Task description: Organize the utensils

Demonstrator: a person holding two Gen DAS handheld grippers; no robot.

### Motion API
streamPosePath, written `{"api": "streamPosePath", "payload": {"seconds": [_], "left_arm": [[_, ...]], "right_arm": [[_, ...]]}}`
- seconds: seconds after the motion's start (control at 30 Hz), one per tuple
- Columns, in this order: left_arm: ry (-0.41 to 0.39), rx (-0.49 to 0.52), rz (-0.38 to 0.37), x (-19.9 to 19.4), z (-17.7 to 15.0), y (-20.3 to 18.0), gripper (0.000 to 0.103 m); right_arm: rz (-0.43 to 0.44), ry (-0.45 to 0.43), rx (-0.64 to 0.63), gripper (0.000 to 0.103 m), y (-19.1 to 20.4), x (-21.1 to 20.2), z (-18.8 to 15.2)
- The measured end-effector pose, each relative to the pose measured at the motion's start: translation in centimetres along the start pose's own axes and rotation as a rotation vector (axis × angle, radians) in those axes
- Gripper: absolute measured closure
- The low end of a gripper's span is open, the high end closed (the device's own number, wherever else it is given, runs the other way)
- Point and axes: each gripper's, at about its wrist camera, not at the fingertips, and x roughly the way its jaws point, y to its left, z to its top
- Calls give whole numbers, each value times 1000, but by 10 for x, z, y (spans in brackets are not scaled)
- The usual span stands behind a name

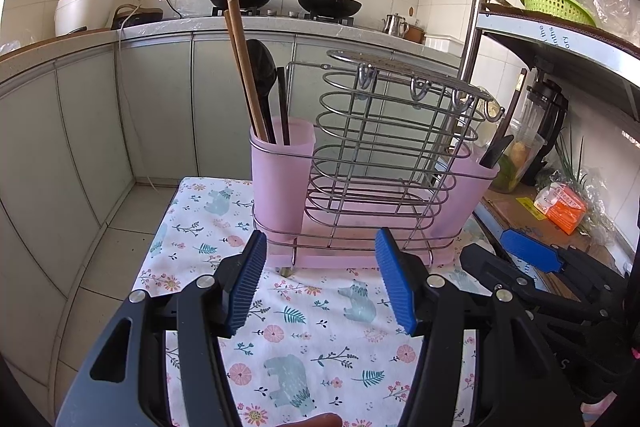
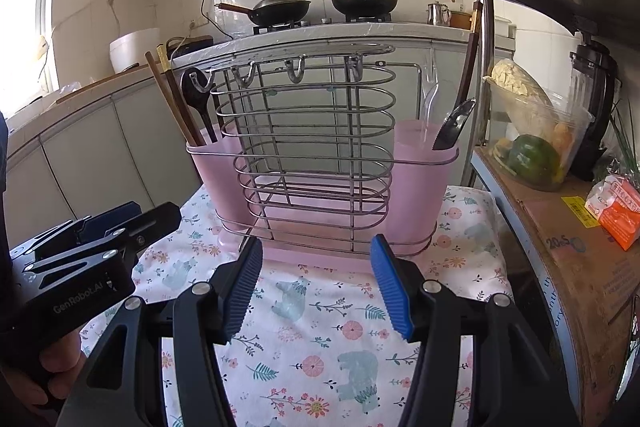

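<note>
Both grippers [image 1: 320, 279] [image 2: 316, 281] wide apart, empty

Utensil rack and kitchen counts

One wire rack [image 2: 312, 147] with four hooks [image 2: 296, 71] and two pink cups: left cup [image 1: 280, 179] holding two wooden chopsticks [image 1: 240, 59], one black spoon [image 1: 262, 75], one dark stick; right cup [image 2: 420, 179] holding one black utensil [image 2: 452, 125], one clear utensil [image 2: 430, 99], one dark chopstick [image 2: 470, 67]. Two woks [image 2: 364, 3] on stove, one lidded. One kettle [image 2: 438, 13]. One green basket [image 1: 556, 3]. One blender [image 2: 596, 99]. One orange packet [image 1: 562, 207]. One floral cloth [image 1: 304, 327].
</note>
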Motion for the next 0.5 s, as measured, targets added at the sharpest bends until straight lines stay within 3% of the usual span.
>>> {"api": "streamPosePath", "payload": {"seconds": [0.5], "left_arm": [[5,7,-6,0,-2,-1,46]], "right_arm": [[-7,-6,-20,47,2,-2,1]]}}
